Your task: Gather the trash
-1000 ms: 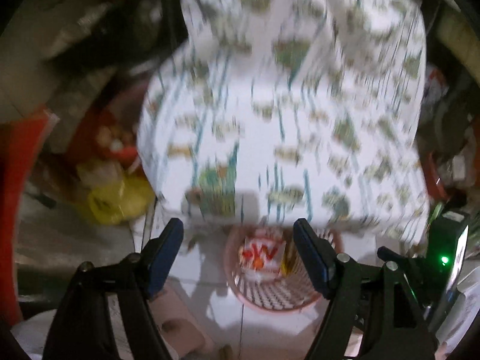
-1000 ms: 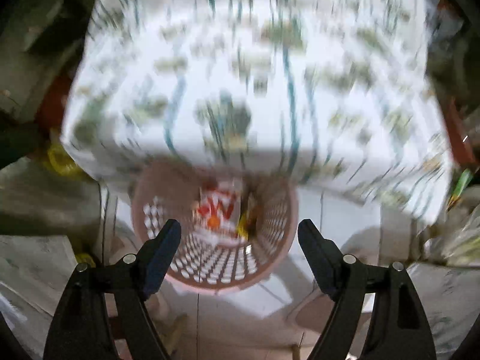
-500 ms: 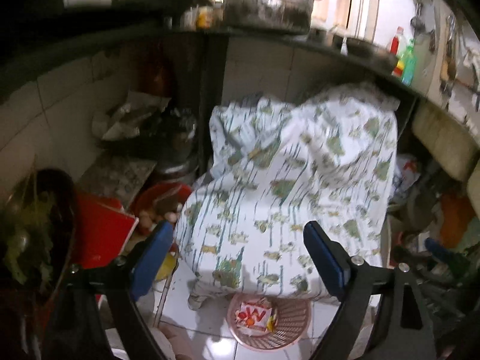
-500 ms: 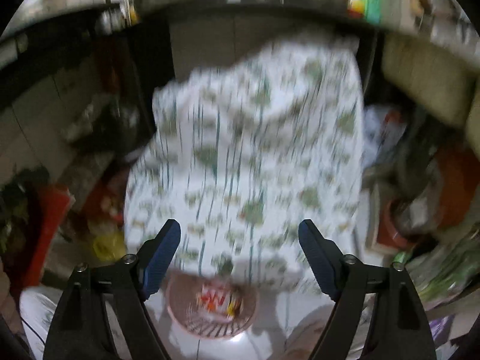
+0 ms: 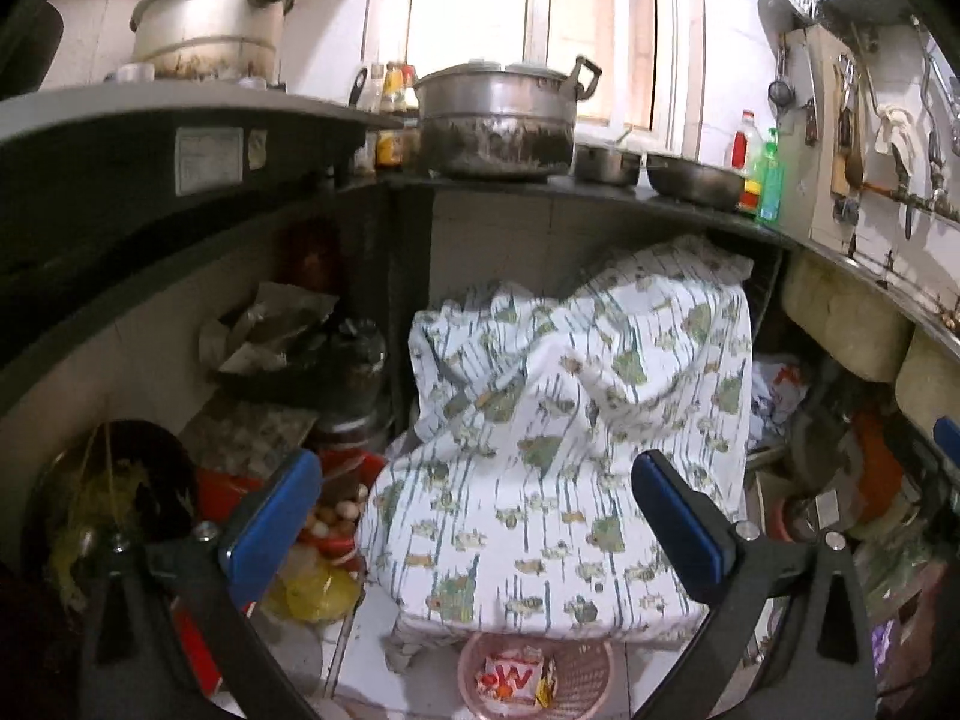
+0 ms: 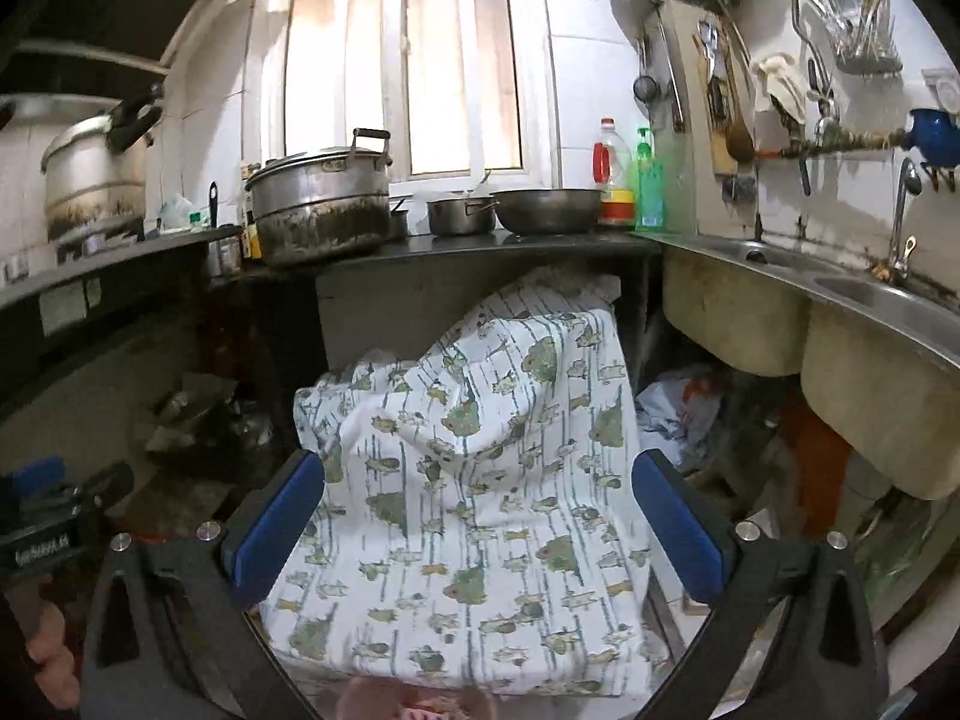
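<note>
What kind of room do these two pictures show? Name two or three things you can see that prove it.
Most likely a cramped home kitchen: a large metal pot stands on the dark counter, a steel sink with a tap sits to the right, and utensils hang on the tiled wall.

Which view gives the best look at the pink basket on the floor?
The left wrist view: the pink basket shows its open top and the wrappers inside, below the patterned cloth. The right wrist view catches only a blurred sliver of it at the bottom edge.

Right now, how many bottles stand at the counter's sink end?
2: a red-capped bottle and a green bottle just right of it, beside the metal bowl. Others may hide behind the pots.
</note>
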